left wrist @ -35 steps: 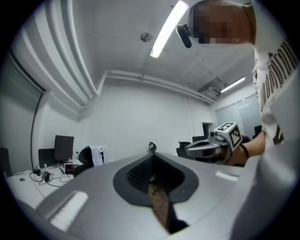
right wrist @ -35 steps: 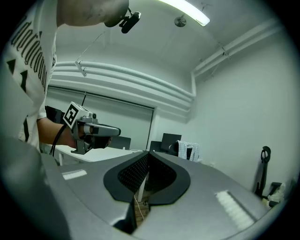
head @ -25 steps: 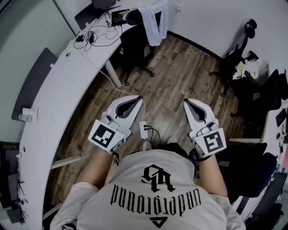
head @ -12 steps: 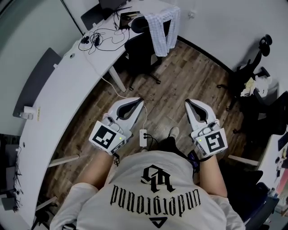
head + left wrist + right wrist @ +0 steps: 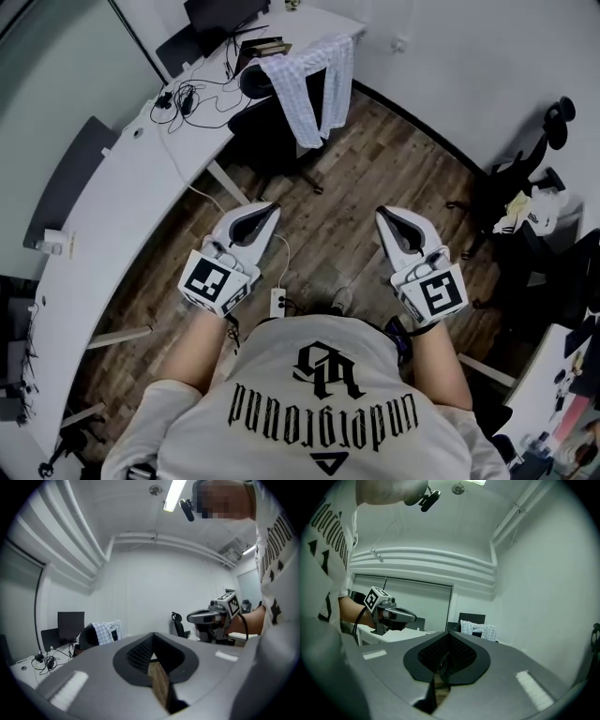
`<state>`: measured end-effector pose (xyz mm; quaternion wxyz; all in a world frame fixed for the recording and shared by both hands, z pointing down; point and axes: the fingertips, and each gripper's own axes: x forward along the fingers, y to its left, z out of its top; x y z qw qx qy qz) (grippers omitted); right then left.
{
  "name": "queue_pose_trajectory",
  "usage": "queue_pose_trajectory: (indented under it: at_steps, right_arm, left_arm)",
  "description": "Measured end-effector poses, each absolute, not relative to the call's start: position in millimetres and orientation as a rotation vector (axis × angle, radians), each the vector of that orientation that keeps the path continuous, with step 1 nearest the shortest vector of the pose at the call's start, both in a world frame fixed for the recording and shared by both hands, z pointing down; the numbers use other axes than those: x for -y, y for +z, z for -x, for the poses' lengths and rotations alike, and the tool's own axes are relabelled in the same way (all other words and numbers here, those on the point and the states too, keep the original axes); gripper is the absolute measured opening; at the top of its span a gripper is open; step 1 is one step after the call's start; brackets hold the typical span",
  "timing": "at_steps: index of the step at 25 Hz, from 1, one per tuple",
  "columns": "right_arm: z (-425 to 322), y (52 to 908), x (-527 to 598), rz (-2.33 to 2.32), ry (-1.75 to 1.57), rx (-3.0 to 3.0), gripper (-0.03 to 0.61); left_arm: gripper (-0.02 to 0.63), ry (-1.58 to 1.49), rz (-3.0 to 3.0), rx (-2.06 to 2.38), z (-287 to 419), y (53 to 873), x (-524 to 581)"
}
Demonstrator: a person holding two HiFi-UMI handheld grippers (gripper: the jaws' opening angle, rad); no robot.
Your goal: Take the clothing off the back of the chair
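Observation:
A light checked shirt (image 5: 305,82) hangs over the back of a black office chair (image 5: 272,127) at the curved white desk (image 5: 122,202), far ahead of me. The shirt (image 5: 107,631) also shows small in the left gripper view and the shirt (image 5: 479,630) in the right gripper view. My left gripper (image 5: 265,208) and right gripper (image 5: 386,215) are held level side by side over the wood floor, well short of the chair. Both are shut with nothing between the jaws.
Cables and a power strip (image 5: 278,302) lie on the floor by my feet. A monitor (image 5: 220,11) and tangled wires (image 5: 187,89) sit on the desk. More black chairs (image 5: 525,202) with clutter stand at the right wall.
I have walked toward the chair: the chair and shirt now sit nearer and larger in the head view, shifted left. Both grippers stayed shut and side by side.

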<state>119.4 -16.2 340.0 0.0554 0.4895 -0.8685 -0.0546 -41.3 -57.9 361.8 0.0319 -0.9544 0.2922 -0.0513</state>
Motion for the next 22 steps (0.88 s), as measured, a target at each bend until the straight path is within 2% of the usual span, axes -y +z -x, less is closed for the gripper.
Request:
queue_pose_trajectory:
  at_steps: [9,19,22]
  right_arm:
    - [-177,339,70,-1.383,-0.188,2.677,0.006]
    - [-173,328,158,-1.205,-0.308,2.68,0.008]
    - [-169,324,193,-1.15,-0.342,2.684,0.018]
  left_arm:
    - [0.052,-0.202,2.824,-1.037,3,357,111]
    - [0.054,-0.307,2.764,-0.997,-17,337,186]
    - [0.088,-0.364,2.77,-0.997,-18,335,218]
